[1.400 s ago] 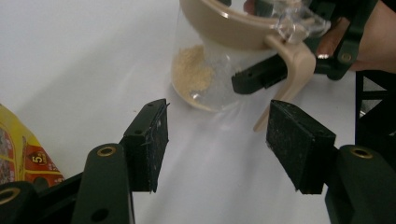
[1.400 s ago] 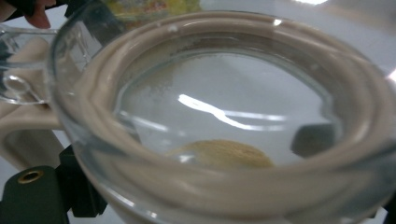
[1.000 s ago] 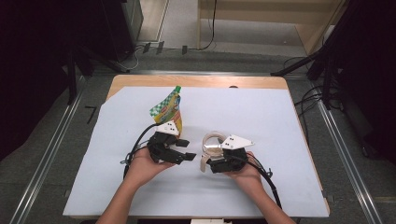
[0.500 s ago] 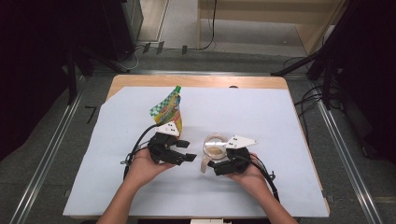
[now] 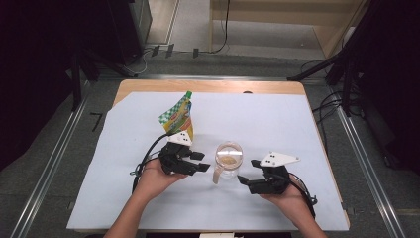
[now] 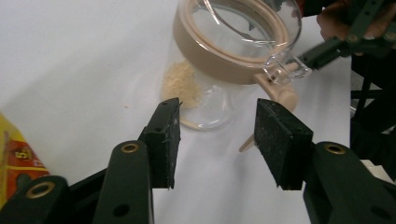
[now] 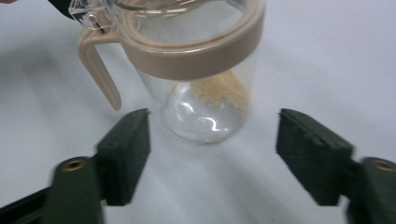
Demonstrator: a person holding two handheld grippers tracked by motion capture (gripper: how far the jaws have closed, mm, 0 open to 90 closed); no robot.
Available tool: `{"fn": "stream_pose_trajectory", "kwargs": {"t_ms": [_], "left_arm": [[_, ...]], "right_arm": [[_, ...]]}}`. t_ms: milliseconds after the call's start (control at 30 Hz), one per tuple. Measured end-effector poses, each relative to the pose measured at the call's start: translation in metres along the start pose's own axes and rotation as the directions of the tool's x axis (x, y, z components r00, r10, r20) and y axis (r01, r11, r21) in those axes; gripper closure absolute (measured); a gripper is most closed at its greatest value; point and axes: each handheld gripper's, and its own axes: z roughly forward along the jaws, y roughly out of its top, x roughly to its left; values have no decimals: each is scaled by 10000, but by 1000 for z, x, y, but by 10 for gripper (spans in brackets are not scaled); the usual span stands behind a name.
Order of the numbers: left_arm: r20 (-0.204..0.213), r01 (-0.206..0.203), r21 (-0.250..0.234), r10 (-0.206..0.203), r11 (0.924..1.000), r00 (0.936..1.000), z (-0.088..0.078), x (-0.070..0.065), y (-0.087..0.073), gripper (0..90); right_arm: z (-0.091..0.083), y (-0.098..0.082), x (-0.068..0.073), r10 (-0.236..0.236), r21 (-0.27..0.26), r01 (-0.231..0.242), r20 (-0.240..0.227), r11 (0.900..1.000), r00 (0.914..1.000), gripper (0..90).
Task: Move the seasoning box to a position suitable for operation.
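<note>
The glass jar (image 5: pixel 228 159) stands upright on the white table cover (image 5: pixel 297 124), between the two grippers and touching neither. It has a beige collar and handle (a little tan powder lies at its bottom). The left gripper (image 5: pixel 202 167) rests just left of the jar; its jaws have just been closing and are spread with nothing between them. The right gripper (image 5: pixel 241 179) sits apart to the jar's right, jaws likewise just closing, spread and empty. A pouch (image 5: pixel 178 115) stands behind the left gripper.

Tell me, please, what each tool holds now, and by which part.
Nothing is held. Left tool and right tool stand open before the glass jar, not touching it.
</note>
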Motion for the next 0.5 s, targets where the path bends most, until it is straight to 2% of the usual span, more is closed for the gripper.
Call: {"fn": "stream_pose_trajectory", "kwargs": {"t_ms": [33,67,100,167,200,267,300,333,367,467,500], "left_arm": [[0,0,0,0,10000,10000,0,0,0,565],[-44,-50,67,50,10000,10000,0,-1,0,587],[-167,-96,156,99,9998,9998,1,-4,-1,640],[-147,-113,200,116,9997,9998,1,-5,-1,717],[-111,-142,243,145,9996,9998,2,-5,-2,717],[21,-138,312,137,9994,9999,3,-7,-2,808],[43,-157,392,156,9991,9999,4,-8,-2,808],[92,-155,444,151,9989,9998,6,-9,-2,853],[142,-146,444,139,9989,9998,7,-10,-2,853],[309,-68,550,51,9985,9995,10,-11,-1,880],[372,-18,579,-3,9983,9993,11,-11,-1,881]], "right_arm": [[0,0,0,0,0,0,0,10000,10000,325],[-2,2,-3,-128,-93,127,-25,9999,9999,399],[-1,3,-5,-117,-121,116,-52,9999,9999,416],[0,6,-7,-53,-53,52,-119,10000,9999,477],[0,6,-7,-53,-53,52,-119,10000,9999,477],[0,7,-9,-82,-18,82,-164,10000,9998,564],[0,7,-9,-82,-18,82,-164,10000,9998,564],[-1,7,-10,-126,30,126,-200,9999,9997,639],[-1,7,-10,-126,30,126,-200,9999,9997,639],[-3,9,-10,-26,60,28,-271,10000,9996,717],[-4,9,-10,207,72,-204,-345,9998,9992,763]]}}
